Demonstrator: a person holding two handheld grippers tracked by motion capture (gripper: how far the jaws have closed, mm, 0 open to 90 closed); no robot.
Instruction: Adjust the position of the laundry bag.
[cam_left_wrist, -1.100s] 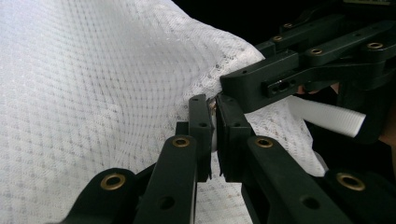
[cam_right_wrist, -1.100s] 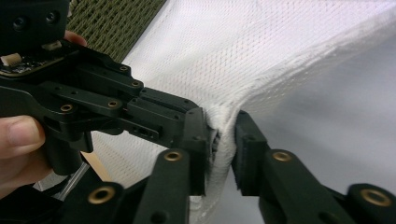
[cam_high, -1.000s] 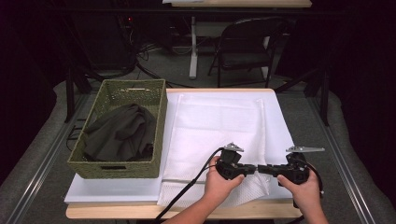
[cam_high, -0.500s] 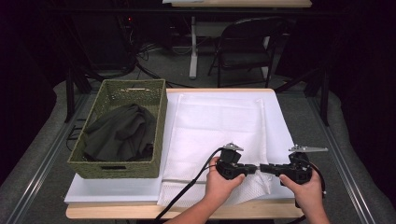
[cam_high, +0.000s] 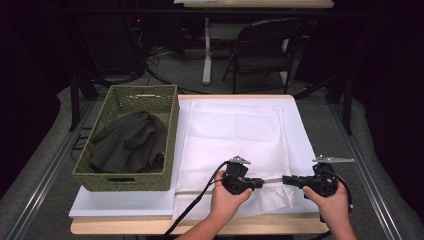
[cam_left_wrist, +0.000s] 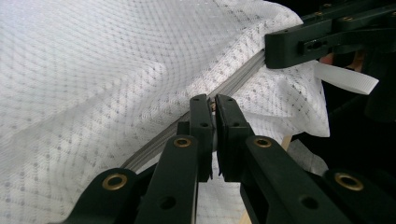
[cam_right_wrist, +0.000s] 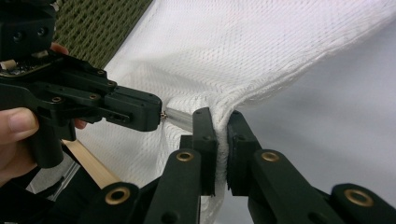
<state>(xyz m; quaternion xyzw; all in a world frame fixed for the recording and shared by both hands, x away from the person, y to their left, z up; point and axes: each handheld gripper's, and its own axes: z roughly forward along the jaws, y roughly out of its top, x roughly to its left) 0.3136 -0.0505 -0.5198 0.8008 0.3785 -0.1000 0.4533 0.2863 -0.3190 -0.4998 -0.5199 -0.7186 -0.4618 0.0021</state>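
Step in hand: the person is working the zipper (cam_left_wrist: 233, 86) of a white mesh laundry bag (cam_high: 235, 135); it looks like the start of a pull along the zip, though which way it is to run cannot be told.
Left gripper (cam_high: 257, 183): its jaws are squeezing nearly shut on the small metal zipper pull, seen in the left gripper view between the two black tips.
Right gripper (cam_high: 286, 180): its jaws are pinching a bunched fold of the bag's mesh at the zip end, narrow with fabric packed between them.
Hands: the left hand (cam_high: 225, 197) and right hand (cam_high: 330, 200) are holding the two tools tip to tip, close together at the near edge.
Next move, judged: one gripper should be anchoring the cloth while the other draws the pull along the grey zip tape; both pinches need to stay firm so the mesh is not slipping or snagging.
Where the bag is: it is lying flat on the white board (cam_high: 120, 202) on the table (cam_high: 200, 227), its near right corner lifted slightly by the grippers.
How the bag looks: fine white netting, limp and wrinkling at the grip, with a white loop tab (cam_left_wrist: 348, 79) at the corner.
Nearby: a green woven basket (cam_high: 167, 135) is holding dark clothing (cam_high: 127, 142), just beside the bag's left edge.
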